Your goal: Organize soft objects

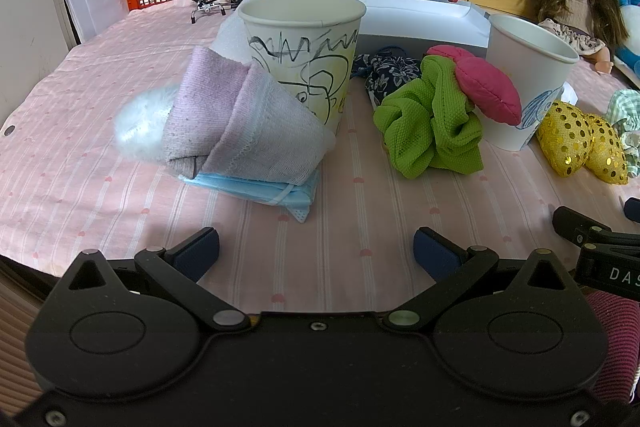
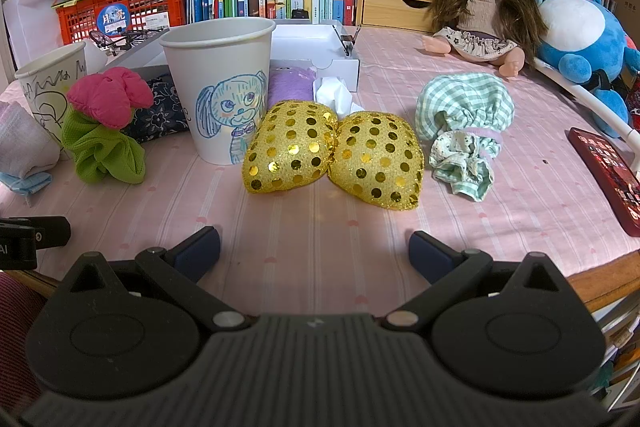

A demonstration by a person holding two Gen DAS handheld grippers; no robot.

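pink striped cloth (image 1: 100, 163) covers the table, and both tools hover low over its near edge with nothing between their fingers. left gripper (image 1: 316, 251) has its jaws spread wide; ahead of them and a little to the left lies a folded lilac towel (image 1: 240, 131), resting on a blue face mask (image 1: 272, 193) and leaning against a scribbled paper cup (image 1: 308, 47). a white fluffy ball (image 1: 140, 123) sits just behind the towel's left side. ahead and to the right of the jaws, a green scrunchie (image 1: 428, 131) lies bunched with a pink padded bow (image 1: 488, 91) on top, touching a second paper cup (image 1: 524, 67).

right gripper (image 2: 314, 251) is also spread wide and holds nothing. straight ahead of its jaws, apart from them, two gold sequined pads (image 2: 332, 155) lie side by side, touching each other, the left one against the cup with a blue dog drawing (image 2: 220, 87). a green checked fabric pouch (image 2: 464, 123) lies just right of them. a doll (image 2: 488, 7) sits further back.
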